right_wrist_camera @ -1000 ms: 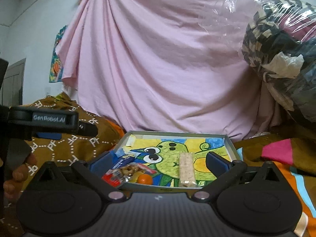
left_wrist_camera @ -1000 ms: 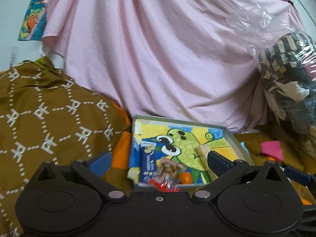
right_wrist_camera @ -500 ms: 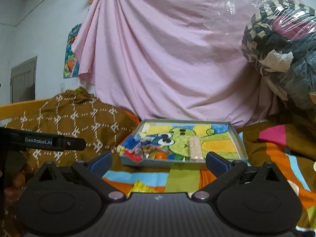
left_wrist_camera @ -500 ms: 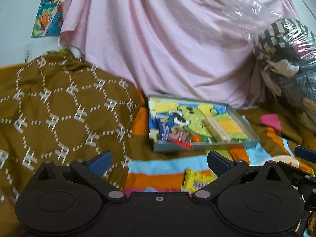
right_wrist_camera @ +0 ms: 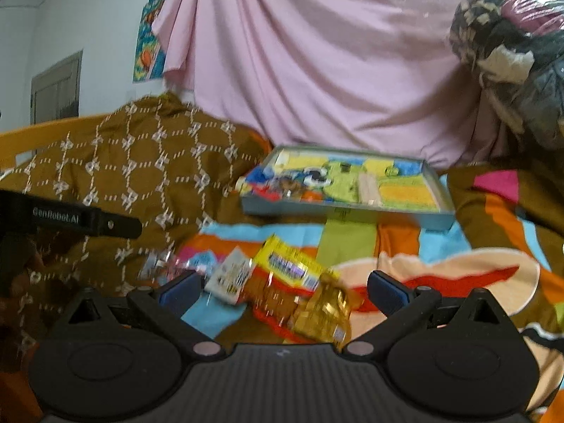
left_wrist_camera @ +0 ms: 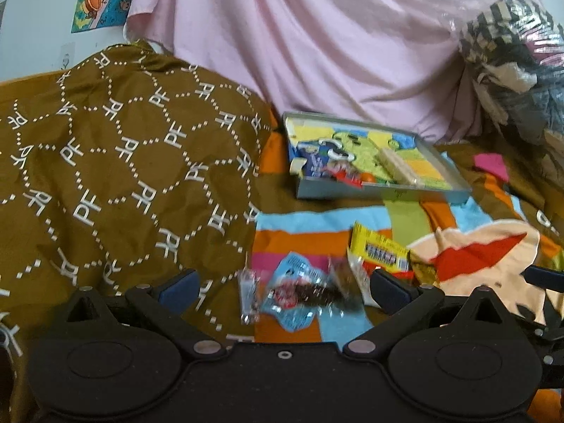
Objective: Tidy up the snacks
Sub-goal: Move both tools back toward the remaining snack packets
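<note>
Both grippers are spread wide and empty, the right gripper (right_wrist_camera: pixel 282 290) sitting right over the yellow snack packet (right_wrist_camera: pixel 292 271) on the striped bedspread (right_wrist_camera: pixel 440 282), long axis slanting down-right, well short of the cartoon tray (right_wrist_camera: pixel 352 211), while the left gripper (left_wrist_camera: pixel 282 287) hovers by the blue packet (left_wrist_camera: pixel 292 292).

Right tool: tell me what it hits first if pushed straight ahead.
Most likely the yellow snack packet lying on the striped blanket, between the open fingers of the right tool. The tray lies farther beyond. Depth is hard to judge in this blurred fisheye view.
</note>
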The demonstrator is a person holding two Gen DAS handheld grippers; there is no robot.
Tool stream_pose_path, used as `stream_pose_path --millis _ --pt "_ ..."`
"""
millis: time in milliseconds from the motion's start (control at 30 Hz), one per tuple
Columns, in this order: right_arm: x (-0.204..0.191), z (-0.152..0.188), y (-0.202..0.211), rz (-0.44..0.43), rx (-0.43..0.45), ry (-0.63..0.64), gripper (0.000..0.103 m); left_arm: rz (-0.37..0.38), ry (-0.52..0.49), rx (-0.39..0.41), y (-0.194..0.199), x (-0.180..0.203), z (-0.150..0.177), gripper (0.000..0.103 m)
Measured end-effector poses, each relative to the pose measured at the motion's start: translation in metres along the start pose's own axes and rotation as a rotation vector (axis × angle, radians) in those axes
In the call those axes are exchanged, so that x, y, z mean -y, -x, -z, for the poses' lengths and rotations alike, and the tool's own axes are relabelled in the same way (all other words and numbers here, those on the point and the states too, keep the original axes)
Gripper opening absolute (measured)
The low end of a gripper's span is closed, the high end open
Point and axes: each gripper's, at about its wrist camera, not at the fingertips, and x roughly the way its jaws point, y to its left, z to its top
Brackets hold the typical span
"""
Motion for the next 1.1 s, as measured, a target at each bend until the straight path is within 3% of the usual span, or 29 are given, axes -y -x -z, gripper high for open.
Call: stream_pose_path --millis 267,567,1100 --pt "-0.011 0.017 -0.007 -0.009 -0.108 0.000 0.103 0.000 0.031 -0.059 -0.005 -0.008 0.009 0.102" --pt "-0.014 0.021 -0.022 -0.018 -0.169 0.003 0.103 0.007 0.012 -0.092 -0.019 -0.009 0.015 0.102" --pt "-0.020 0.020 -0.048 -0.021 -0.198 0.024 0.103 0.027 0.008 -0.115 -0.048 -0.016 0.014 0.102"
